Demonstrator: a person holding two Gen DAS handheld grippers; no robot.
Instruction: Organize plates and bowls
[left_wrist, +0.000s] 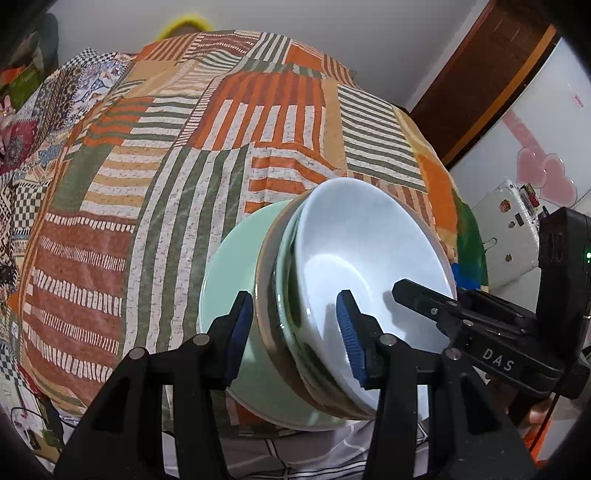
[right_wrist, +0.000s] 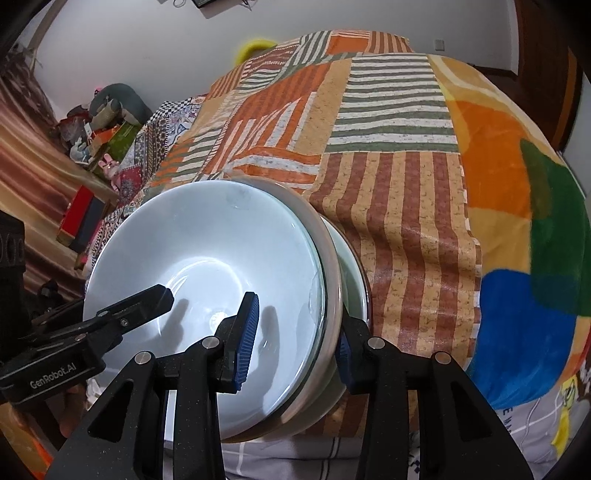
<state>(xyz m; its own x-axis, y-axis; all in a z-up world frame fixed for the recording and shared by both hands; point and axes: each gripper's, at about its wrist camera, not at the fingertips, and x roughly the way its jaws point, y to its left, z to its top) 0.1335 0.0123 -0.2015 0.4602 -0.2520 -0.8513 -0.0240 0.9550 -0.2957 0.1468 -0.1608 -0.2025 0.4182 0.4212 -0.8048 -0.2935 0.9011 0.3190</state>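
A stack of nested bowls sits on a pale green plate (left_wrist: 229, 280) on the patterned tablecloth (left_wrist: 184, 166). The top bowl is white (left_wrist: 369, 251), with a green bowl (left_wrist: 288, 317) under it. My left gripper (left_wrist: 295, 332) straddles the stack's left rim, one blue pad inside the white bowl and one outside, near the rims; contact is unclear. My right gripper (right_wrist: 295, 339) straddles the right rim of the white bowl (right_wrist: 207, 258) the same way. Each gripper's fingers show in the other's view, reaching into the bowl.
The tablecloth (right_wrist: 388, 166) covers the table, with a bright fleece blanket (right_wrist: 517, 258) on the right. A white fridge (left_wrist: 535, 166) stands right of the table. Cluttered shelves and boxes (right_wrist: 103, 122) stand at the left. The table's front edge lies just under the stack.
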